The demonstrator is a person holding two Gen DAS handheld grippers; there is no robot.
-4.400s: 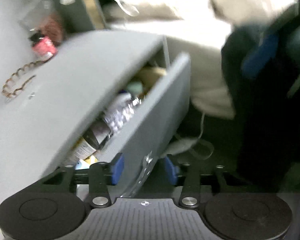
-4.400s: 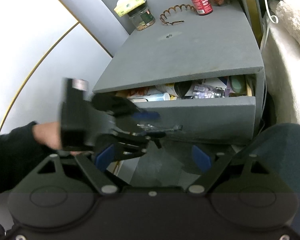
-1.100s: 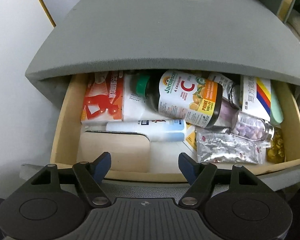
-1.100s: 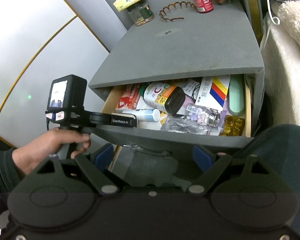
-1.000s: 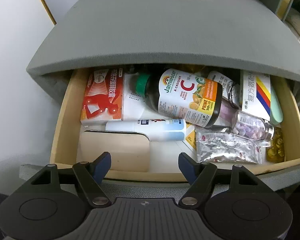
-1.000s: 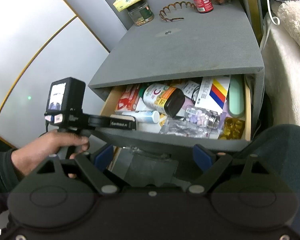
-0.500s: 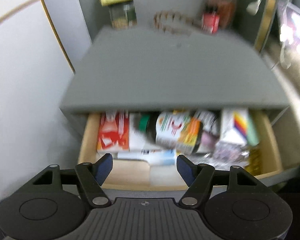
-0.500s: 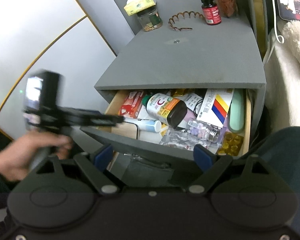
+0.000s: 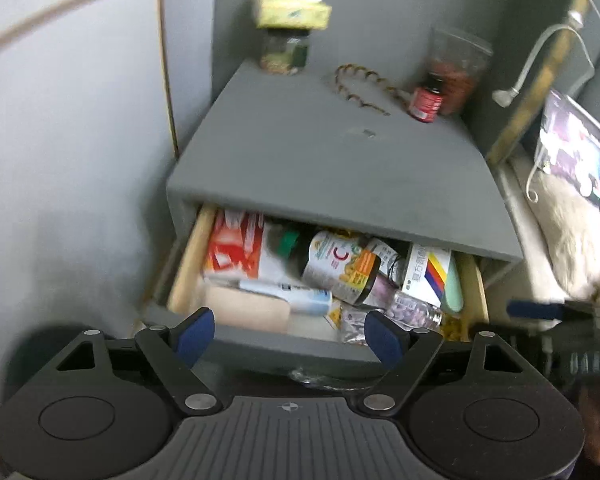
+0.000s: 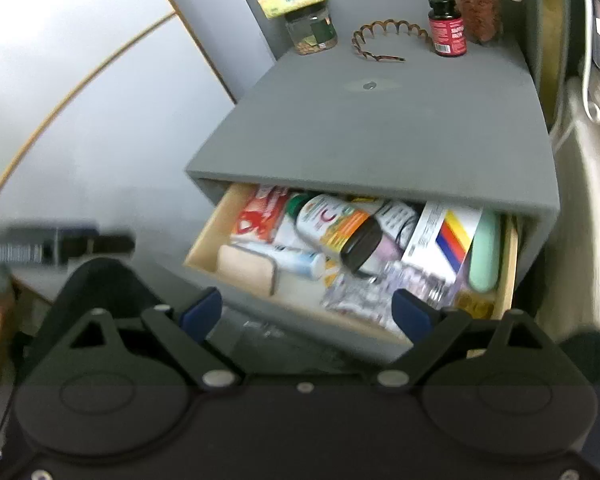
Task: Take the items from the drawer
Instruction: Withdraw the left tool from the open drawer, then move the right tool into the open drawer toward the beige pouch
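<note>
While both the left gripper (image 9: 288, 336) and right gripper (image 10: 308, 310) hang spread and empty before its front edge, the pulled-out grey wooden drawer (image 9: 260, 346) lies crammed, a brown vitamin bottle (image 10: 336, 232) central.

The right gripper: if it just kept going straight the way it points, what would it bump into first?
Probably the drawer front's upper edge, just ahead of the open right gripper; slightly higher, it would meet the foil pill packs. Depth is unclear.

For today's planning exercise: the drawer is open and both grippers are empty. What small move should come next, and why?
Probably lower the open right gripper toward the large orange-labelled vitamin bottle: it lies on top of the clutter in the open wooden drawer, unobstructed, and nothing is held yet.
</note>
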